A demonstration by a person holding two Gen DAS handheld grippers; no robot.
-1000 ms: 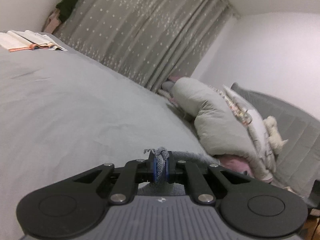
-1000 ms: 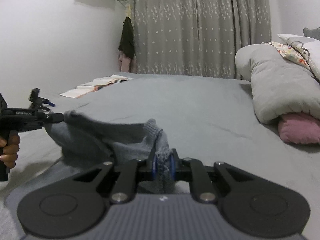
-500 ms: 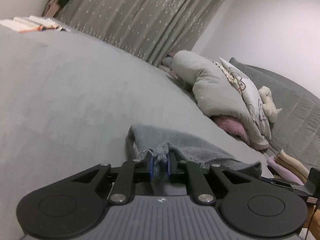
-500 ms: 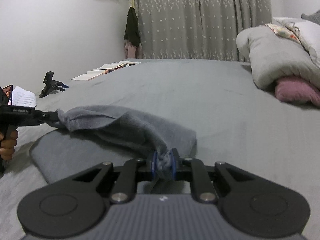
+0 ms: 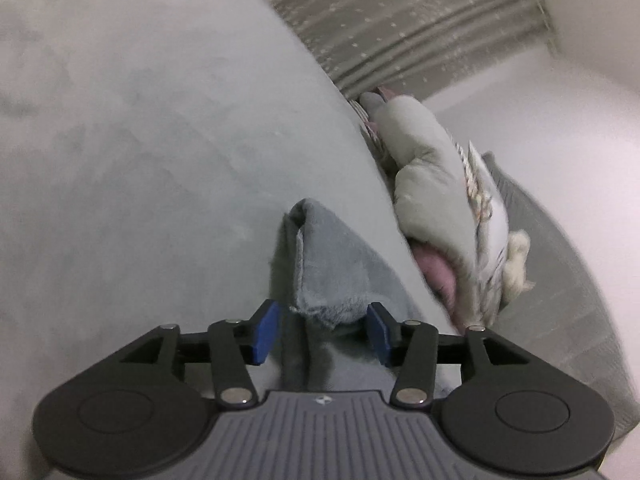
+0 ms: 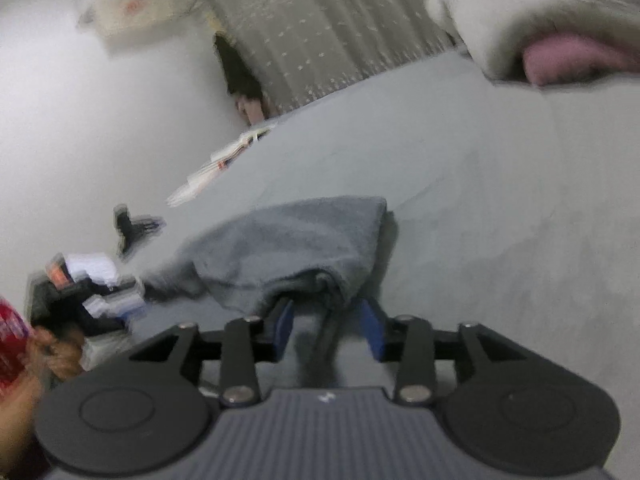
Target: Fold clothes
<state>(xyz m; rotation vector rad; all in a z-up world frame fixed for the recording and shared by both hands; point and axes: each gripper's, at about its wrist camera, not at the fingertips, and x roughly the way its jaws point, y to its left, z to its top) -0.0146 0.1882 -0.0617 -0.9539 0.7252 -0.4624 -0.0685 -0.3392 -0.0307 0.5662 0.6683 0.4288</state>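
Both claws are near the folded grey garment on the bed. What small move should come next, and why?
Probably draw both claws straight back off the grey garment. The left claw and right claw are opening, their blue pads no longer press the cloth edge between them, and the fold already lies on the bed.

I can make out no readable text from either wrist camera. The only mark is a small pale emblem point(image 5: 322, 399) stamped on the ribbed grey housing just behind the left gripper's fingers, and the same emblem point(image 6: 326, 397) on the right gripper's housing; neither resolves into letters. In the right wrist view a white label point(image 6: 90, 266) sits on top of the other handheld unit at the left edge, but motion blur smears whatever is printed there. The open book point(image 6: 224, 156) lying on the bed is too blurred to read.
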